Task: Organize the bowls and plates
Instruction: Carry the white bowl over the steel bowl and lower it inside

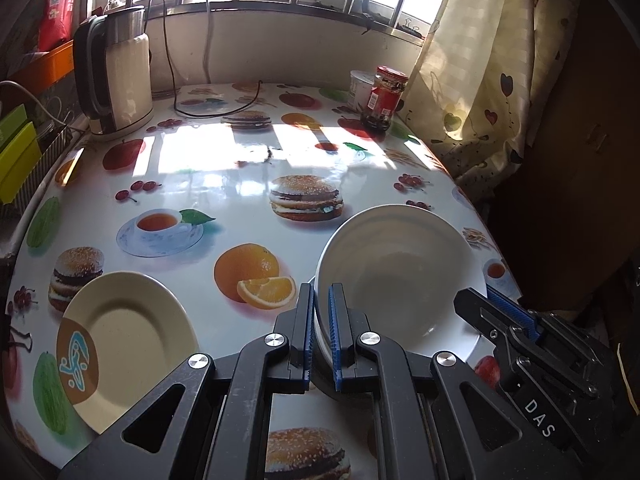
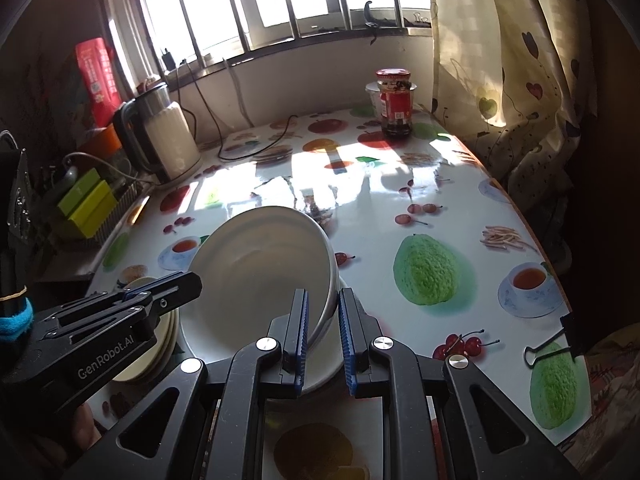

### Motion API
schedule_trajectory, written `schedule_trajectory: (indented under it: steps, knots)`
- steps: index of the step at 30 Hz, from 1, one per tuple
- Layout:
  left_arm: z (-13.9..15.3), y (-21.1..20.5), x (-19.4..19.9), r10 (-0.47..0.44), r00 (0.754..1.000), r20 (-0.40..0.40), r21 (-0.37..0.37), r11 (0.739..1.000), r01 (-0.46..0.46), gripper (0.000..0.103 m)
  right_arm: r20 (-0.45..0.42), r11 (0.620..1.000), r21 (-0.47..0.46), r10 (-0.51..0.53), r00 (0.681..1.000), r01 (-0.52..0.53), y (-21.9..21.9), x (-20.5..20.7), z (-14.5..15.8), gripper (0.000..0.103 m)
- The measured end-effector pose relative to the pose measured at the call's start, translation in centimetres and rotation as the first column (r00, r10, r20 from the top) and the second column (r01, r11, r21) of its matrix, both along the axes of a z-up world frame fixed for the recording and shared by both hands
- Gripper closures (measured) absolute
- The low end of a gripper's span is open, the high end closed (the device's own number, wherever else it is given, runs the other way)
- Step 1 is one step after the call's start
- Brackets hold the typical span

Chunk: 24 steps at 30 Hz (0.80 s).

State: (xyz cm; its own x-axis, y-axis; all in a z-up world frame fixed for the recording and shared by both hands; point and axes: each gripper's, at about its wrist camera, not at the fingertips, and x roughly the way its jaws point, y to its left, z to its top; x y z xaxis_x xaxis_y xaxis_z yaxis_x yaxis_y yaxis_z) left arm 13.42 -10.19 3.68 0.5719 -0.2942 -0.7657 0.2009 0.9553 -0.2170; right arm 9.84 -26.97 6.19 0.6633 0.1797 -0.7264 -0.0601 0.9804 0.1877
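Observation:
A white bowl (image 1: pixel 400 272) (image 2: pixel 260 272) is tilted with its inside toward the cameras. It sits low over a white plate (image 1: pixel 452 348) (image 2: pixel 324 376) near the table's front edge. My left gripper (image 1: pixel 321 292) (image 2: pixel 188 280) is shut on the bowl's left rim. On the opposite rim, my right gripper (image 2: pixel 323 296) (image 1: pixel 476 296) is shut too. A second rim shows under the bowl in the right wrist view, so it may be nested in another. Left of the bowl lies a cream plate (image 1: pixel 128 344) with a brown and blue mark, the top of a small stack (image 2: pixel 160 344).
The table (image 1: pixel 224 184) has a glossy fruit-and-burger cloth. An electric kettle (image 1: pixel 116 80) with its cord stands at the back left and a red-lidded jar (image 1: pixel 386 96) at the back right. A black binder clip (image 2: pixel 548 348) grips the right table edge. A curtain (image 2: pixel 520 100) hangs beyond.

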Motion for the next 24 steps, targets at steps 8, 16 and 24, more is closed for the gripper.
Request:
schedule_trajectory:
  steps: [8, 16, 24]
  knots:
    - [-0.5, -0.2, -0.2, -0.002, 1.000, -0.014, 0.005, 1.000, 0.002, 0.096, -0.011, 1.000, -0.003, -0.001, 1.000, 0.001, -0.1, -0.2, -0.5, 0.088]
    - [-1.0, -0.4, -0.2, -0.007, 1.000, -0.026, 0.012, 1.000, 0.007, 0.096, -0.024, 1.000, 0.001, -0.007, 1.000, 0.007, -0.3, -0.3, -1.1, 0.088]
    - [-1.2, -0.7, -0.2, -0.010, 0.999, -0.030, 0.017, 1.000, 0.011, 0.096, -0.033, 1.000, 0.005, -0.012, 0.999, 0.012, -0.5, -0.3, -1.4, 0.088]
